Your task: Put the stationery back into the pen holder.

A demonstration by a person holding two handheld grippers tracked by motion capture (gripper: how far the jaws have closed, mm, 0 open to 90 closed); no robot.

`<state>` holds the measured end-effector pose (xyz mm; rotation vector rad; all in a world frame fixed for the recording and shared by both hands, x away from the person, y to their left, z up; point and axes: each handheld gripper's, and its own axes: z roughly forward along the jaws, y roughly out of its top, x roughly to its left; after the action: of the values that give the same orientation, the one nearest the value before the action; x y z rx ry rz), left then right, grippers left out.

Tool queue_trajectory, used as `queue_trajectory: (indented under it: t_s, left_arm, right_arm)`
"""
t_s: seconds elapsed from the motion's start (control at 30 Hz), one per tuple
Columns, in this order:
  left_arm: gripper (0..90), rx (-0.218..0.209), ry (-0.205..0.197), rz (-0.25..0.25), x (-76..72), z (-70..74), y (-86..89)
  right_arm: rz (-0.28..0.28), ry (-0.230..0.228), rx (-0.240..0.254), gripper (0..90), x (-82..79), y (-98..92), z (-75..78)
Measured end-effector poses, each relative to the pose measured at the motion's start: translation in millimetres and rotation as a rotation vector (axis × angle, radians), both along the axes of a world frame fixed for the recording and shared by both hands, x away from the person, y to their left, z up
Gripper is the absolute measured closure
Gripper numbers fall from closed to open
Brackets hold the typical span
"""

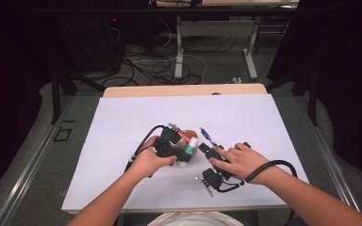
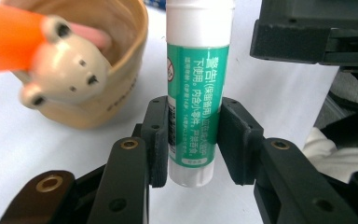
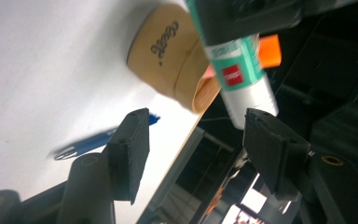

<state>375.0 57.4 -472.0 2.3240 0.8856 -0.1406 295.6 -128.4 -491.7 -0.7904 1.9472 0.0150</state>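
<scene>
Green and white plastic, that's what I've got: the glue stick [image 2: 191,93] sits upright between my left claw's [image 2: 190,140] pads, pinched low on the label with its rounded end poking out just below them. Grip looks square, no tilt. Just beyond and to one side of that claw stands the tan pen cup [image 2: 121,79] with its little bear face, an orange marker [image 2: 7,35] already leaning inside.

My right claw [image 3: 193,151] is spread, nothing between its pads, and the glue stick's white end [image 3: 254,100] hangs just past one of them. I read that as the right having let go, so the left carries the stick alone. A blue pen [image 3: 95,142] lies on the white sheet [image 3: 42,60] beyond the other pad, waiting.

To do this well, I'd say: draw the right claw clear so it can't knock the stick. Lift the left over the cup's rim, bring the stick's end down inside beside the marker, and only then ease the pads apart. The cup looks light, so a bump on the rim could tip it.
</scene>
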Motion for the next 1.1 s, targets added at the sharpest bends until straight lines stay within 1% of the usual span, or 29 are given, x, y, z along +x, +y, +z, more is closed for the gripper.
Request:
queue_trajectory:
  t_s: [0.03,0.13,0.17,0.2,0.23,0.37,0.4,0.43,0.47,0.5,0.53,0.57,0.6,0.63,0.67,0.73,0.77,0.8,0.83,0.87,0.9,0.93,0.97,1.0,1.03,1.07,1.1]
  left_arm:
    - [65.9,-0.006,-0.002,0.003,0.6,1.2,0.7]
    - [65.9,-0.026,-0.023,0.016,3.1,5.2,3.2]
    - [66.0,-0.034,-0.026,0.021,3.9,6.6,3.8]
    - [65.9,-0.041,-0.036,0.027,4.8,7.6,4.4]
    - [65.9,-0.05,-0.043,0.035,5.8,8.6,4.9]
    - [65.9,-0.083,-0.072,0.06,10.6,11.5,7.4]
    - [65.9,-0.095,-0.076,0.073,11.3,11.9,7.5]
    - [65.9,-0.101,-0.088,0.068,12.9,12.4,8.6]
    - [65.9,-0.108,-0.087,0.08,12.9,13.2,8.4]
    - [66.0,-0.109,-0.107,0.075,14.0,13.6,9.0]
    - [65.9,-0.12,-0.11,0.085,14.0,13.7,8.5]
    - [66.0,-0.131,-0.114,0.094,14.2,13.9,7.9]
    - [65.9,-0.135,-0.131,0.094,15.1,14.2,8.2]
    - [65.9,-0.153,-0.129,0.112,14.9,14.1,7.3]
    - [65.9,-0.159,-0.143,0.108,16.1,14.3,7.8]
    - [65.9,-0.177,-0.15,0.128,16.5,14.4,6.4]
    - [65.9,-0.18,-0.163,0.129,17.3,14.4,6.2]
    - [65.9,-0.19,-0.169,0.138,17.6,14.2,5.4]
    - [66.0,-0.197,-0.186,0.138,18.6,14.2,5.5]
    - [65.9,-0.205,-0.19,0.139,19.2,14.1,5.1]
    - [65.9,-0.207,-0.194,0.15,19.3,14.0,4.7]
    - [65.9,-0.219,-0.194,0.164,19.4,13.5,3.7]
    - [65.9,-0.222,-0.211,0.16,20.6,13.1,3.7]
    - [66.0,-0.23,-0.209,0.168,20.9,12.6,2.8]
    - [65.9,-0.228,-0.221,0.166,21.9,12.0,2.7]
    - [65.9,-0.233,-0.229,0.171,22.3,11.0,2.0]
    - [65.9,-0.237,-0.231,0.181,22.4,10.2,1.0]
  right_arm:
    - [-0.017,-0.007,0.001,39.6,1.0,-1.3,-0.5]
    - [-0.059,0.014,0.026,37.4,5.0,-4.1,-1.3]
    - [-0.085,0.025,0.03,36.7,5.8,-5.0,-1.2]
    - [-0.097,0.02,0.051,36.3,6.8,-6.3,-2.2]
    - [-0.121,0.036,0.061,35.8,7.5,-7.1,-2.7]
    - [-0.149,0.052,0.081,33.1,10.3,-7.9,-3.4]
    - [-0.136,0.035,0.091,32.9,11.4,-7.6,-4.0]
    - [-0.156,0.059,0.088,32.8,11.7,-7.4,-3.7]
    - [-0.163,0.062,0.106,32.4,12.0,-7.7,-4.5]
    - [-0.17,0.059,0.106,32.1,12.0,-7.2,-4.1]
    - [-0.175,0.074,0.125,31.6,12.6,-7.5,-5.2]
    - [-0.179,0.077,0.133,31.6,12.9,-7.4,-5.6]
    - [-0.175,0.074,0.132,31.5,13.3,-7.0,-5.2]
    - [-0.189,0.072,0.13,31.5,12.7,-6.7,-4.8]
    - [-0.186,0.079,0.138,31.4,13.6,-6.7,-5.1]
    - [-0.187,0.083,0.157,30.6,14.5,-6.5,-5.4]
    - [-0.197,0.087,0.171,30.6,14.5,-6.8,-6.0]
    - [-0.185,0.076,0.187,30.6,15.2,-6.6,-6.1]
    - [-0.184,0.09,0.18,30.6,16.0,-5.8,-4.4]
    - [-0.199,0.098,0.198,30.6,15.5,-6.1,-4.5]
    - [-0.188,0.096,0.202,30.5,16.3,-5.9,-3.9]
    - [-0.191,0.102,0.207,30.5,16.6,-5.7,-3.4]
    - [-0.197,0.105,0.219,30.5,16.3,-6.1,-3.6]
    - [-0.2,0.111,0.228,30.4,16.9,-6.2,-3.6]
    - [-0.192,0.103,0.247,30.2,17.7,-6.4,-4.6]
    - [-0.191,0.109,0.249,29.9,18.7,-6.4,-4.0]
    - [-0.196,0.114,0.263,29.8,19.1,-7.0,-4.4]
